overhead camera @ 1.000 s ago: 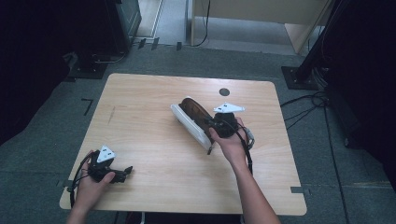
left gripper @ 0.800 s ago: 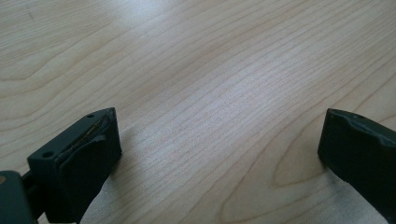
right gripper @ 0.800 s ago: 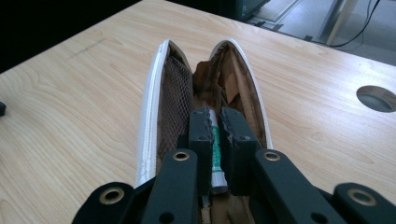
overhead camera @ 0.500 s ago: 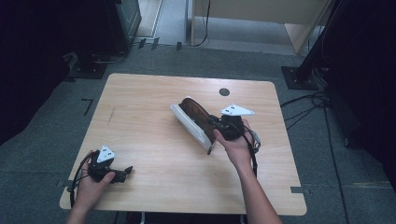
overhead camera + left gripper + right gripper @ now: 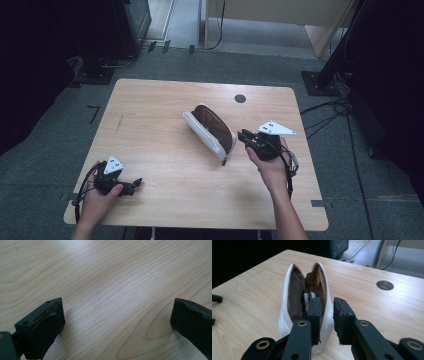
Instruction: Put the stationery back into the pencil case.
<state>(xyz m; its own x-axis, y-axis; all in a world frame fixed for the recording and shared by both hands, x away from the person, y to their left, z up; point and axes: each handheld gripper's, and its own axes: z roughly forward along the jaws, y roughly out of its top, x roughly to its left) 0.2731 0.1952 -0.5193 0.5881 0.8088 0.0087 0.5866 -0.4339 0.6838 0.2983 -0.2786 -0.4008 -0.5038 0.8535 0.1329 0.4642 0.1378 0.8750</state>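
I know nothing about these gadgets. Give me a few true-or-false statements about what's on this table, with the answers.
1. The white pouch lies open, with its brown lining showing. True.
2. The left gripper is clamped on the pouch. False: its jaws stand wide apart over bare wood near the table's front left corner.
3. There is a round hole in the tabletop. True.
4. The pouch sits at the table's left edge. False: it lies near the middle, just beside the right gripper.
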